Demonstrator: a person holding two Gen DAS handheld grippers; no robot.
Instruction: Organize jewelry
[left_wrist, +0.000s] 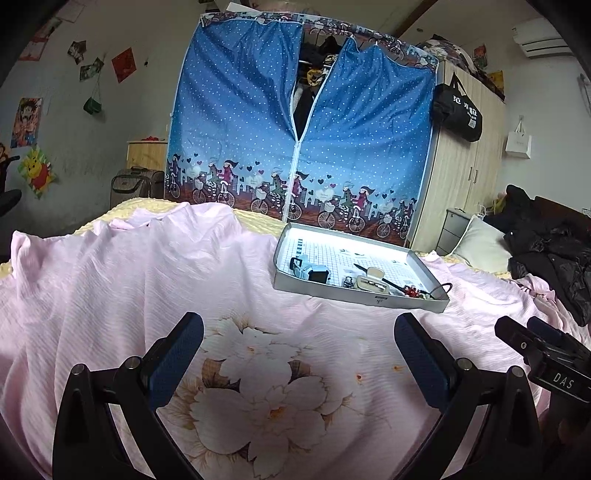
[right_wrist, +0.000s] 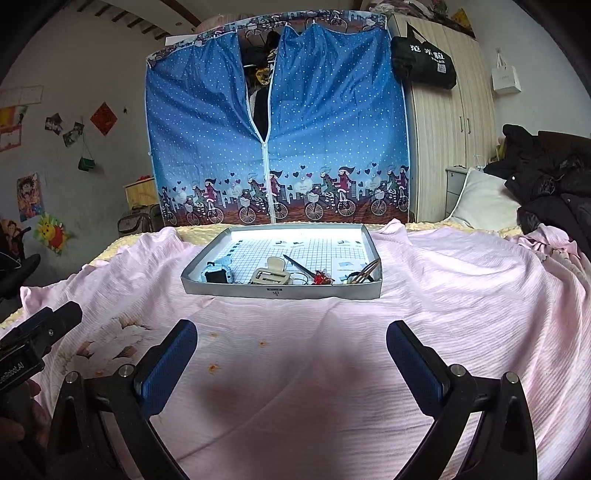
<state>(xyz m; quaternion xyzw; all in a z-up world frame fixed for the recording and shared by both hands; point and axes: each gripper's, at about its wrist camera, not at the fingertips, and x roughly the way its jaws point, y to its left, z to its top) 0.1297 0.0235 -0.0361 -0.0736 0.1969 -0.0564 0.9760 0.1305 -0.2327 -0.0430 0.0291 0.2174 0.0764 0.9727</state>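
A shallow silver tray (right_wrist: 280, 293) (left_wrist: 332, 293) lies on a pink bedsheet, its floor a white grid sheet. Along its near wall lie a light-blue watch (right_wrist: 218, 273) (left_wrist: 308, 271), a cream hair clip (right_wrist: 271, 273) (left_wrist: 371, 277), a dark hair stick (right_wrist: 297, 266), a red beaded piece (right_wrist: 321, 278) (left_wrist: 412, 291) and a dark hoop (left_wrist: 441, 290). My right gripper (right_wrist: 291, 345) is open, low over the sheet, short of the tray. My left gripper (left_wrist: 299, 341) is open too, over a printed flower, with the tray ahead to its right. Nothing is between either pair of fingers.
A blue dotted fabric wardrobe (right_wrist: 277, 129) stands behind the bed, a wooden wardrobe (right_wrist: 447, 136) to its right. Black coats (right_wrist: 554, 192) and a white pillow (right_wrist: 480, 203) lie at the bed's right end. The pink sheet (right_wrist: 461, 295) is wrinkled around the tray.
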